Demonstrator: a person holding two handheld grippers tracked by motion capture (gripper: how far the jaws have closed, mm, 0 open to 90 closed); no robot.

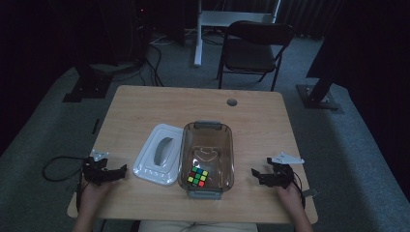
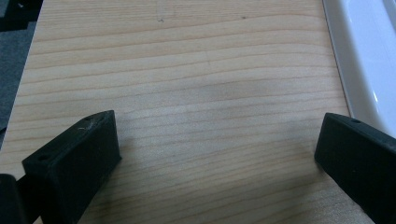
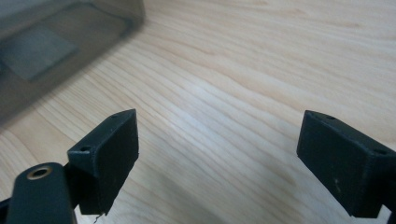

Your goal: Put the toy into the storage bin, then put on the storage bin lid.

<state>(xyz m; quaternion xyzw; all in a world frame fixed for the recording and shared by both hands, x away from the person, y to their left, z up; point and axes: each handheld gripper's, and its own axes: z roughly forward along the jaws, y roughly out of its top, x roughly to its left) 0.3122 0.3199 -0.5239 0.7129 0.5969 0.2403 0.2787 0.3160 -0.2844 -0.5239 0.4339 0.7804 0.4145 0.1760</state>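
Nearest the person, the left claw [image 1: 121,170] and the right claw [image 1: 255,175] rest low over the front part of the wooden tabletop [image 1: 145,104], one at each side, each held in a hand [image 1: 94,195] entering from the bottom edge of the high view. Both claws are released: in the left gripper view the left claw [image 2: 215,149] has its two black jaws spread wide with bare wood grain between them, and in the right gripper view the right claw [image 3: 219,161] stands equally wide over bare wood. Neither claw touches anything.

Between the two claws, at the front centre of the tabletop, stands a clear, grey-tinted plastic container [image 1: 227,145], rectangular with rounded corners and a grey latch at its near and far ends. It is uncovered. Inside it, on the floor of its near half, lies a puzzle cube [image 1: 198,177], its top face a three-by-three grid of green, yellow, red and orange squares in a black frame. A corner of the container [image 3: 60,42] appears blurred at the upper left of the right gripper view.

Just beside the container, on its left, lies its white lid [image 1: 158,154], flat on the tabletop with a grey handle at its centre; its edge [image 2: 359,51] runs along the right of the left gripper view.

Farther off, beyond the tabletop, a dark folding chair [image 1: 254,48] stands on grey carpet.
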